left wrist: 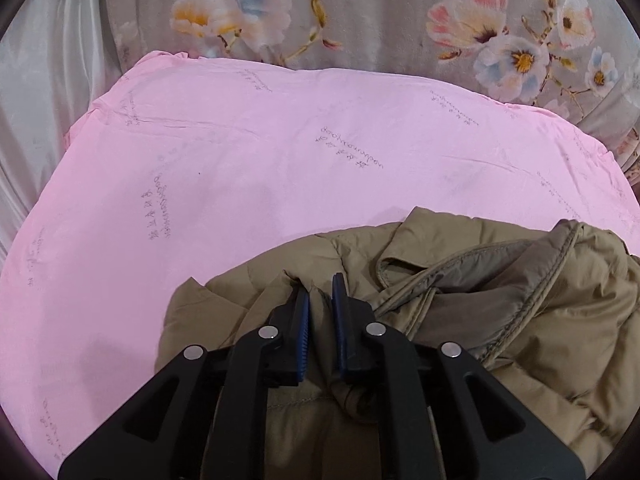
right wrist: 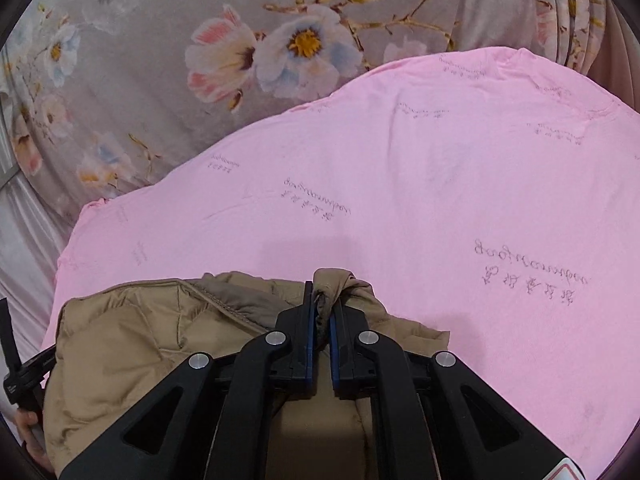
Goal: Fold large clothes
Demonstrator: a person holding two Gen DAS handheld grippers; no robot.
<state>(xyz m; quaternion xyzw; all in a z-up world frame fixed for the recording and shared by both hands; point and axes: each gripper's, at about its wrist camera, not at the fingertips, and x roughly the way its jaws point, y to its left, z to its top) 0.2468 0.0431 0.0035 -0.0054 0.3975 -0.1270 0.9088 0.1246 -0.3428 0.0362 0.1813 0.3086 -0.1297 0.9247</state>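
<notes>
While my left tool (left wrist: 321,300) pinches a fold of the khaki puffer jacket (left wrist: 500,300) with its jaws slightly parted, my right tool (right wrist: 322,304) is clamped on another bunched edge. It lies crumpled on the pink sheet (left wrist: 240,168): light, soft, slippery, best gripped by seams.

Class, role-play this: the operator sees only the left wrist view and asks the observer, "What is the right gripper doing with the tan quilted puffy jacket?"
Observer: The right gripper is shut on a bunched fold of the tan quilted jacket.
Operator: Does the jacket's right-hand edge hang off the bedding?
Observer: No, that edge rests on the pink printed sheet.
Operator: Anything else nearby?
Observer: A hand shows at the lower left edge, beside the jacket.
</notes>
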